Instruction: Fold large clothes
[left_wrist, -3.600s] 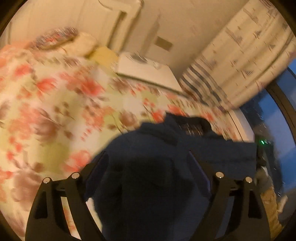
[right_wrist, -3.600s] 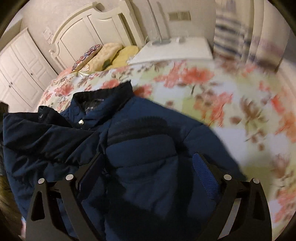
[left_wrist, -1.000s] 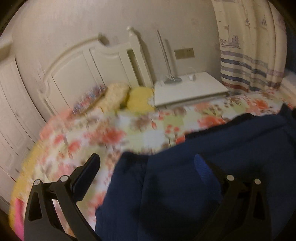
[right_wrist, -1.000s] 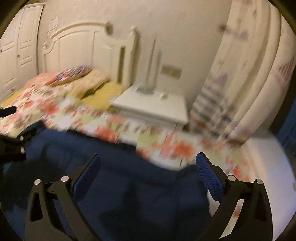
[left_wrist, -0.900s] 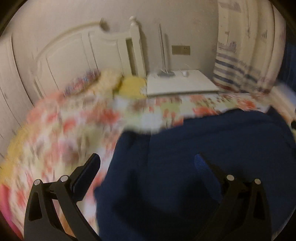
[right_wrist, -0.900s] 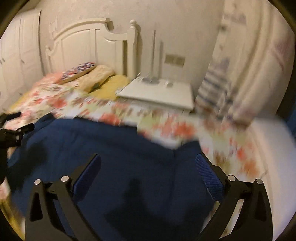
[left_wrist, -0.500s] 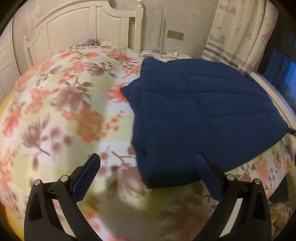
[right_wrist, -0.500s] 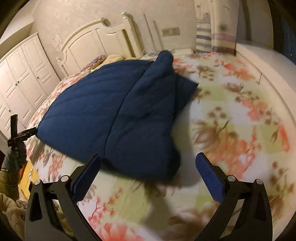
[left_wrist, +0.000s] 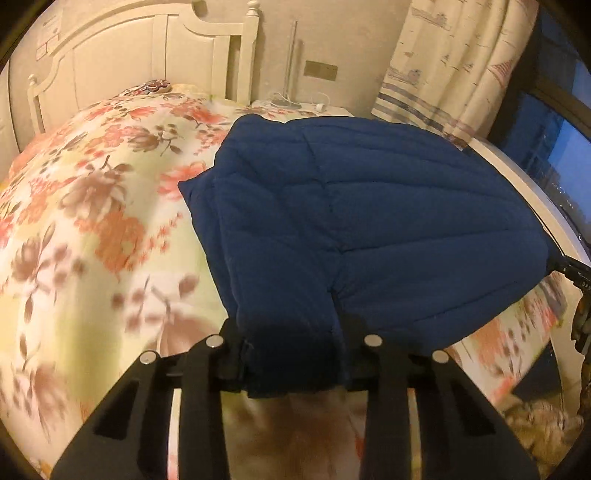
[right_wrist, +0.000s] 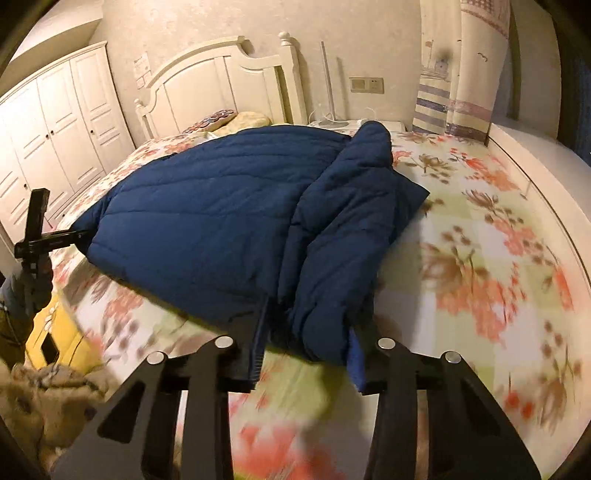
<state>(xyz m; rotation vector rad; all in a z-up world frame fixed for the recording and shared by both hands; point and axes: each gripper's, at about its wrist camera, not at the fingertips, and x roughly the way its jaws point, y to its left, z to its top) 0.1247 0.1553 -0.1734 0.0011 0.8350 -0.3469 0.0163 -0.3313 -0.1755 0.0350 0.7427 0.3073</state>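
Between both grippers' fingers: navy jacket (left_wrist: 369, 206) hem.

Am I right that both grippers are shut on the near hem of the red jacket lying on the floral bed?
Only the colour is wrong: the jacket is navy blue, as both wrist views show. The left gripper and right gripper do grip its near hem on the floral bed.

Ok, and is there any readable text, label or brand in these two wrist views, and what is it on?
"DAS": white letters on the black right gripper at the left wrist view's edge, cut off by the frame.
Paper note on the wall beside the white headboard: too small to read.
Pale curtain: printed pictures, no legible words.
Dark blue quilted jacket: no label showing.
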